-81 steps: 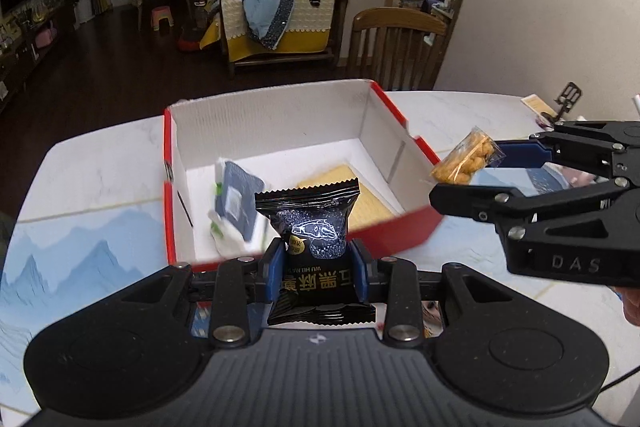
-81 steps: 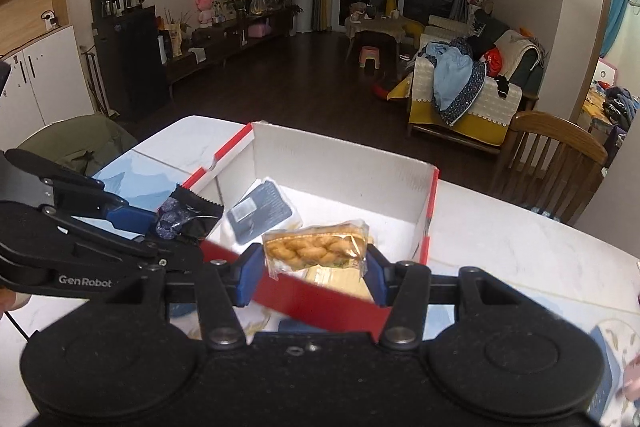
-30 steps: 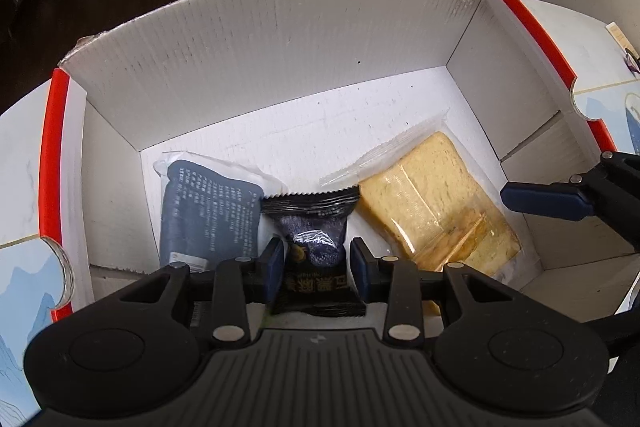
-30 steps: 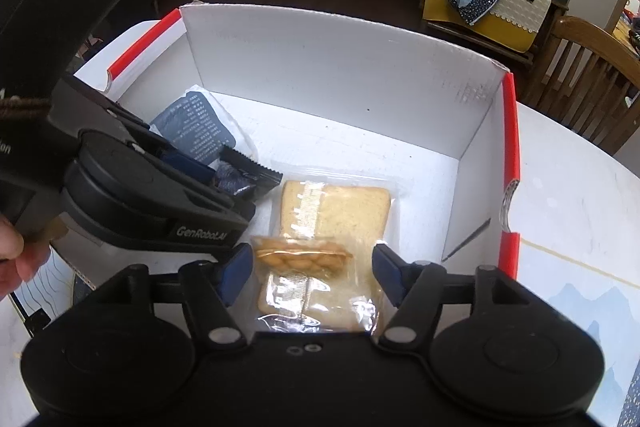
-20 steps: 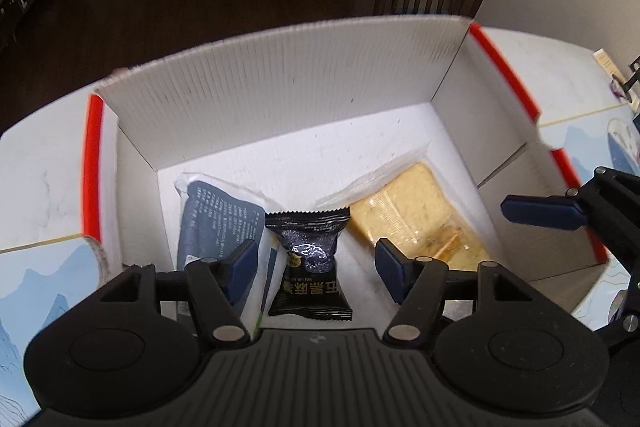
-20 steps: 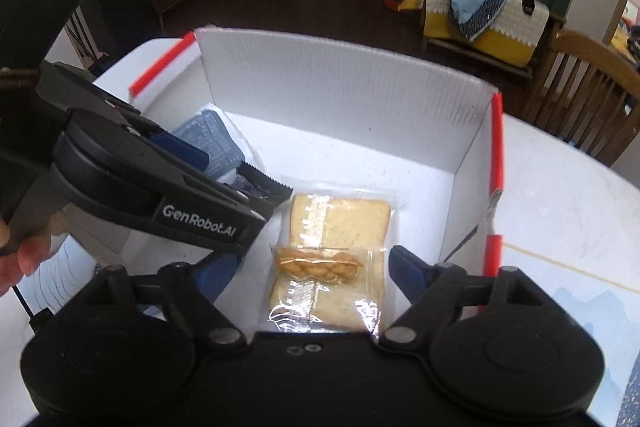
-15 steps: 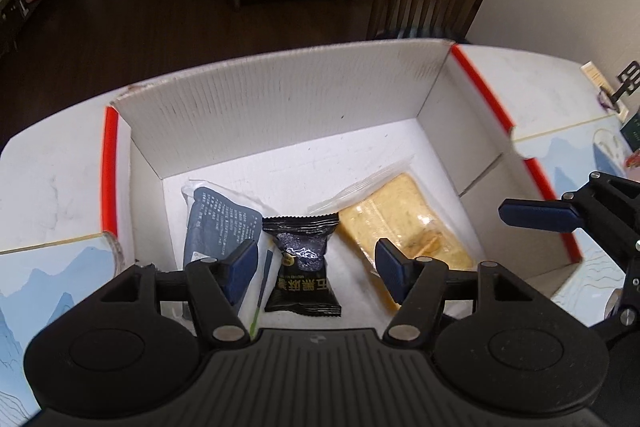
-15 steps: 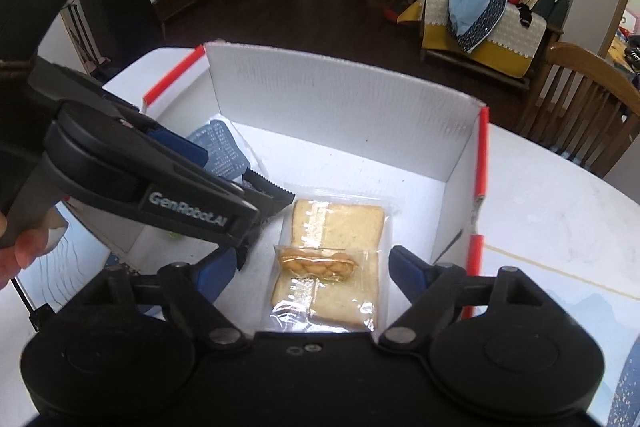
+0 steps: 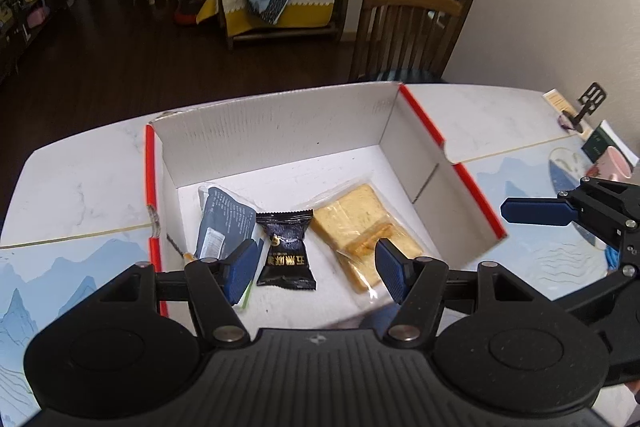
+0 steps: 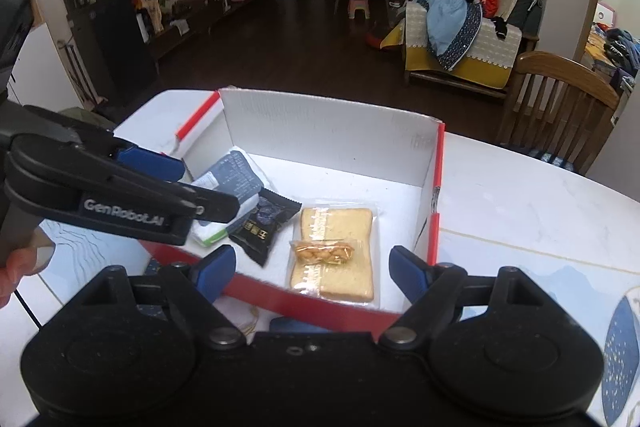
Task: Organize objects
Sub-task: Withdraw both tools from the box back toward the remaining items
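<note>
A white box with red rims (image 9: 280, 131) (image 10: 328, 131) stands on the table. Inside lie a blue-grey packet (image 9: 222, 223) (image 10: 236, 183), a black snack packet (image 9: 286, 247) (image 10: 262, 223), and a wrapped bread slice (image 9: 356, 211) (image 10: 340, 223) with a small twisted-snack packet (image 10: 322, 251) on top of it. My left gripper (image 9: 316, 273) is open and empty above the box's near edge. My right gripper (image 10: 310, 267) is open and empty above the near rim, and it also shows in the left wrist view (image 9: 532, 211).
A wooden chair (image 9: 404, 31) stands behind the table. A pink cup (image 9: 610, 163), a card and a small black stand (image 9: 588, 103) sit at the table's right. A blue patterned mat (image 9: 60, 267) covers the near table. A sofa with clothes (image 10: 460, 23) is beyond.
Both grippers opened and let go of their packets inside the box. They then pulled back and up, out of the box. The black packet and twisted snack now lie in the box.
</note>
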A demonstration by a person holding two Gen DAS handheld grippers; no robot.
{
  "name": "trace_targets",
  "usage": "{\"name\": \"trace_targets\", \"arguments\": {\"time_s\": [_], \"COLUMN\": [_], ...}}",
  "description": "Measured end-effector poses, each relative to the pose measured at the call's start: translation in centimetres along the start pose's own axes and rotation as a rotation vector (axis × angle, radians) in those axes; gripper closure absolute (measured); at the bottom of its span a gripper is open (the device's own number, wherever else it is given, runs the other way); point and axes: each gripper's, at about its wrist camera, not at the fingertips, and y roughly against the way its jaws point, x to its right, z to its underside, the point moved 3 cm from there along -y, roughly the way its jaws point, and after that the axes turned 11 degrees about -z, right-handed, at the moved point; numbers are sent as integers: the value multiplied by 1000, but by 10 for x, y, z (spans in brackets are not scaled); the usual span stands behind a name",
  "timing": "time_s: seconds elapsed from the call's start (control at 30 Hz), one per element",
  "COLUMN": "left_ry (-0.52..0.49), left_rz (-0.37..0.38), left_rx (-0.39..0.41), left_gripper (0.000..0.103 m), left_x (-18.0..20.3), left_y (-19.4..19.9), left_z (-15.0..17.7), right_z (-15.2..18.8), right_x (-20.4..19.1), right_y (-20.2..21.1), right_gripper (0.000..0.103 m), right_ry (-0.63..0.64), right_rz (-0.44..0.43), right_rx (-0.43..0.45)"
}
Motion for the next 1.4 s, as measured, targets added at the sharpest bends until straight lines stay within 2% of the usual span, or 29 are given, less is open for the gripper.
{"name": "trace_targets", "arguments": {"time_s": [0.33,0.6,0.77,0.9,1.13,1.4], "left_ry": [6,8,20,28,-2,10], "left_rz": [22,47,53,58,42,59], "left_rx": [78,98,114,114,114,79], "left_gripper": [39,39,33,30,25,17], "left_x": [-6,-10,-13,-14,-11,-15], "left_y": [58,87,101,108,114,112], "left_z": [37,69,89,104,129,154], "right_z": [17,37,53,63,81,100], "right_x": [-24,-44,-59,-70,-85,-81], "right_y": [44,68,75,77,78,75], "right_gripper": [16,12,8,1,1,0], "right_ry": [-59,-96,-111,-107,-117,-196], "right_rz": [-13,-36,-48,-40,-36,-25], "right_rx": [82,116,119,117,109,101]}}
